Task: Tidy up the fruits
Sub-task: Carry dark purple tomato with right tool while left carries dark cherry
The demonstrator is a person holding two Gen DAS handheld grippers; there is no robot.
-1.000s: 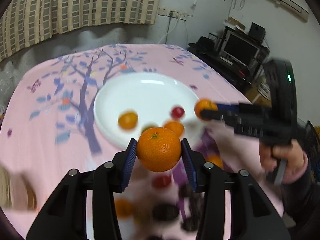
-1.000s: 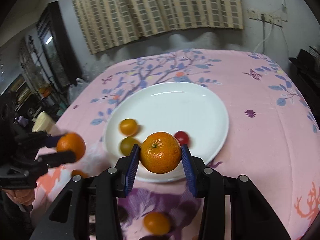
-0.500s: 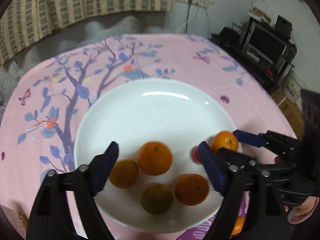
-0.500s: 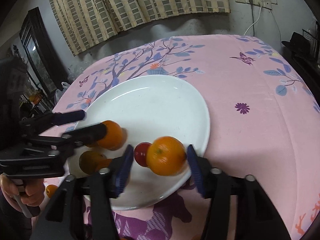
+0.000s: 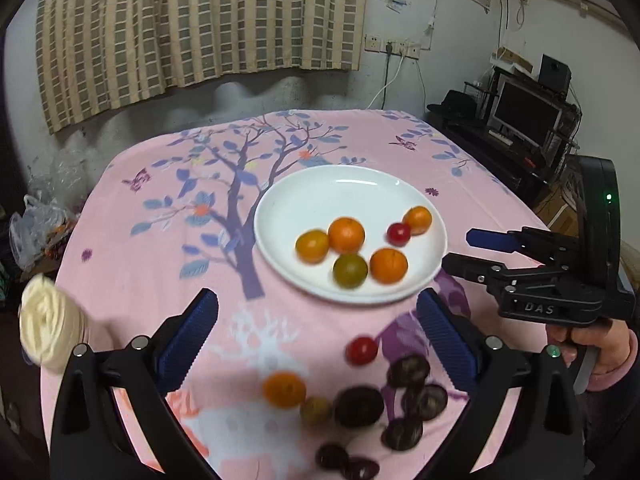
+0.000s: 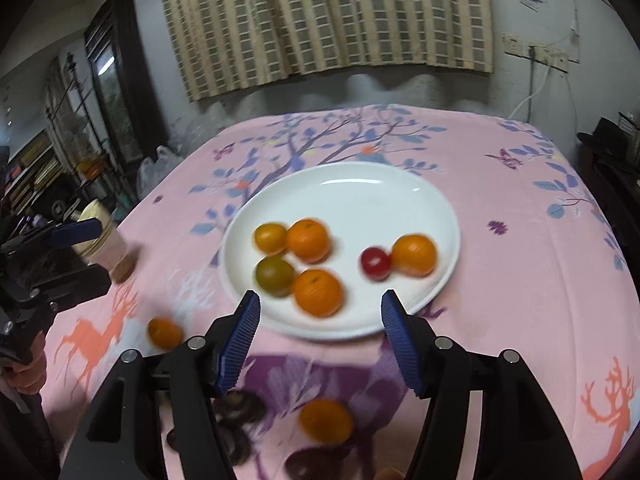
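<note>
left claw point(image 5: 316, 336) agape, right claw point(image 6: 320, 340) apparently empty

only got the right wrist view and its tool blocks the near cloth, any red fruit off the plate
observer: yes, one red cherry tomato lies on the pink tablecloth, short of the white plate.
operator: what's next to it
observer: a cluster of dark round fruits lies just on its near side.
operator: any small ones i can't see
observer: a small yellowish fruit, blurred, sits beside a mandarin on the cloth.
</note>
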